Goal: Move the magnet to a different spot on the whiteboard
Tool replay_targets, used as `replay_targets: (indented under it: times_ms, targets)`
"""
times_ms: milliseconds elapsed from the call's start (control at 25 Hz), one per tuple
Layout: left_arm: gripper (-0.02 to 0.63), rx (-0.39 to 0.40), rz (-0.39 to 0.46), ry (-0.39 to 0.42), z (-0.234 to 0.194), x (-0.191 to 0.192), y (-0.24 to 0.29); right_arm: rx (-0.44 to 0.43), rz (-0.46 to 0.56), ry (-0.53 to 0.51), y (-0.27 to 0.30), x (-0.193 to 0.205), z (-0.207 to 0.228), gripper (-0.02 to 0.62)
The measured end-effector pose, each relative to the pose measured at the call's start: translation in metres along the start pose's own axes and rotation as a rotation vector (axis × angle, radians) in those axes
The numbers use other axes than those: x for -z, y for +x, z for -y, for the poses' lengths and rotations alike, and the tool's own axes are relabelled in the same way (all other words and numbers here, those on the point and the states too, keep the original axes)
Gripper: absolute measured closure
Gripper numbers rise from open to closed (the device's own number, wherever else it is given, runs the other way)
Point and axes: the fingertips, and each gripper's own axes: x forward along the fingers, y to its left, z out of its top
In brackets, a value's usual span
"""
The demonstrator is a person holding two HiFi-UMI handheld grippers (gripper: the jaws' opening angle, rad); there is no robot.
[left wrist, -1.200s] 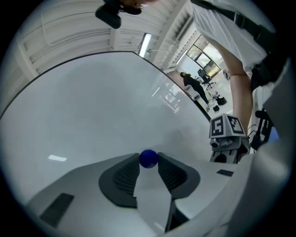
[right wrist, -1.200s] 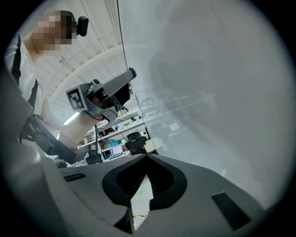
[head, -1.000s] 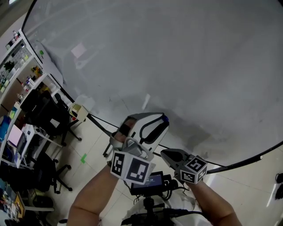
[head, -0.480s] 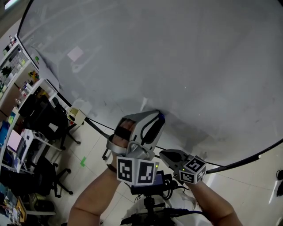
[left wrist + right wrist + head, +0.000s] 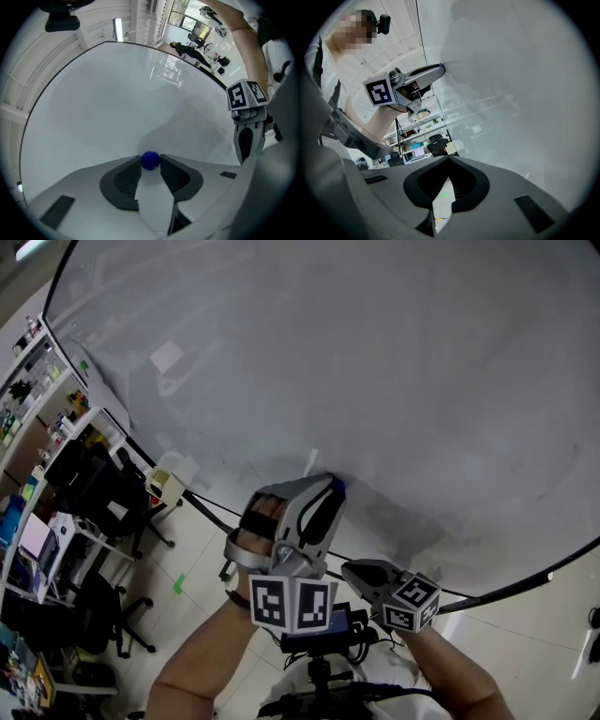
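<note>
A small round blue magnet [image 5: 150, 160] sits pinched between the tips of my left gripper [image 5: 150, 161], against the whiteboard [image 5: 117, 98]. In the head view the left gripper [image 5: 336, 486] points up at the whiteboard [image 5: 375, 352] near its lower edge, with a blue speck of the magnet [image 5: 339, 487] at its tip. My right gripper [image 5: 352, 570] hangs lower, off the board, its jaws closed together with nothing between them. In the right gripper view the right gripper [image 5: 449, 157] is shut and the left gripper [image 5: 442, 69] touches the board.
A pale paper note [image 5: 167, 356] is stuck on the board's upper left. Below the board's dark bottom frame [image 5: 216, 507] lies a tiled floor with office chairs [image 5: 89, 484], shelves [image 5: 37, 381] and a small box [image 5: 165, 482] at the left.
The left gripper with the magnet has shifted slightly up and right along the board's lower part. The right gripper has stayed about where it was.
</note>
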Motion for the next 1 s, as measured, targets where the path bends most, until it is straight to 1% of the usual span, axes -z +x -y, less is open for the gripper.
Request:
replay_targets:
  times_ms: [320, 520, 600, 680, 840, 920, 1000]
  targets:
    - [0.437, -0.014, 0.001, -0.029, -0.001, -0.007, -0.006, -0.021, -0.006, -0.011, -0.009, 0.000, 0.002, 0.565]
    - [0.437, -0.025, -0.002, -0.050, -0.002, 0.004, -0.007, -0.028, -0.013, -0.014, -0.004, 0.002, 0.005, 0.565]
    - [0.437, -0.034, 0.000, -0.072, -0.004, 0.007, -0.011, -0.028, -0.017, -0.011, -0.004, 0.004, 0.005, 0.565]
    - [0.437, -0.031, 0.008, -0.127, -0.004, 0.012, -0.018, -0.028, -0.021, -0.007, -0.004, 0.007, 0.003, 0.565]
    - [0.436, 0.020, 0.003, -0.304, -0.003, 0.037, -0.032, -0.026, -0.014, -0.003, 0.005, 0.011, -0.005, 0.565]
    - [0.437, 0.041, -0.024, -0.355, 0.000, 0.055, -0.041, -0.025, -0.011, -0.001, 0.009, 0.011, -0.011, 0.565]
    - [0.437, 0.057, -0.056, -0.386, 0.007, 0.073, -0.054, -0.019, -0.011, 0.004, 0.010, 0.015, -0.019, 0.565]
